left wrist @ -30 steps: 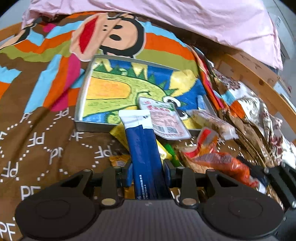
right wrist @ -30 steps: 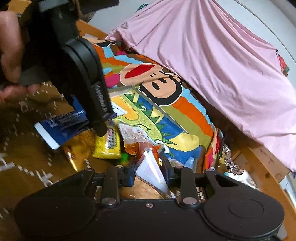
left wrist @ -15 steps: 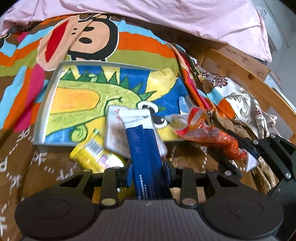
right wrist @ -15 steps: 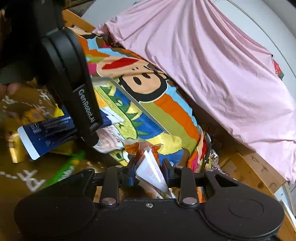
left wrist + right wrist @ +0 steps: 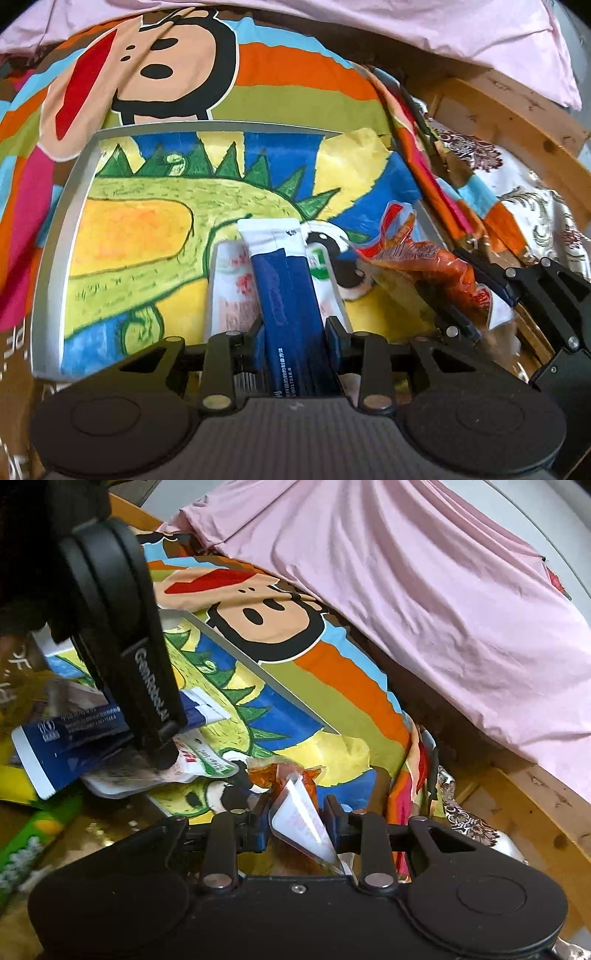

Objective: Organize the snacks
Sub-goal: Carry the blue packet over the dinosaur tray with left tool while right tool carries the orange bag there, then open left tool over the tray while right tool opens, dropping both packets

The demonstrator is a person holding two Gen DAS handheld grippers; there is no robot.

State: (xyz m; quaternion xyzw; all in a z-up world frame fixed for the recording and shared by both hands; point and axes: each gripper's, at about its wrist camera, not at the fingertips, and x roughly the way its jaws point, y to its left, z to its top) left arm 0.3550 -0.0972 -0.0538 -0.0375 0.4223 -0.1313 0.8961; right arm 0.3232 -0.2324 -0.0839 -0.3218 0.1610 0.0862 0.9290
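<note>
My left gripper [image 5: 295, 334] is shut on a long blue-and-white snack pack [image 5: 284, 288], held over the near part of a metal tray [image 5: 51, 236] painted with a green dinosaur. Under the pack a pink-and-white sachet [image 5: 231, 291] lies in the tray. My right gripper [image 5: 297, 823] is shut on an orange snack bag [image 5: 295, 810] with a clear white end, over the tray's right corner. In the left wrist view that orange bag [image 5: 424, 262] and the right gripper [image 5: 476, 299] show at the right. In the right wrist view the left gripper [image 5: 162, 746] and its blue pack [image 5: 74, 738] fill the left.
The tray lies on a striped cartoon-monkey blanket [image 5: 258, 74]. A pink sheet [image 5: 424, 590] covers a mound behind it. A wooden bed frame [image 5: 509, 110] runs along the right. A yellow pack [image 5: 14, 786] and a green pack [image 5: 33, 842] lie on the brown blanket near the tray.
Both grippers have travelled toward the tray with their packs held. The blue pack now hangs over the sachet in the tray, and the orange bag has come over the tray's right corner.
</note>
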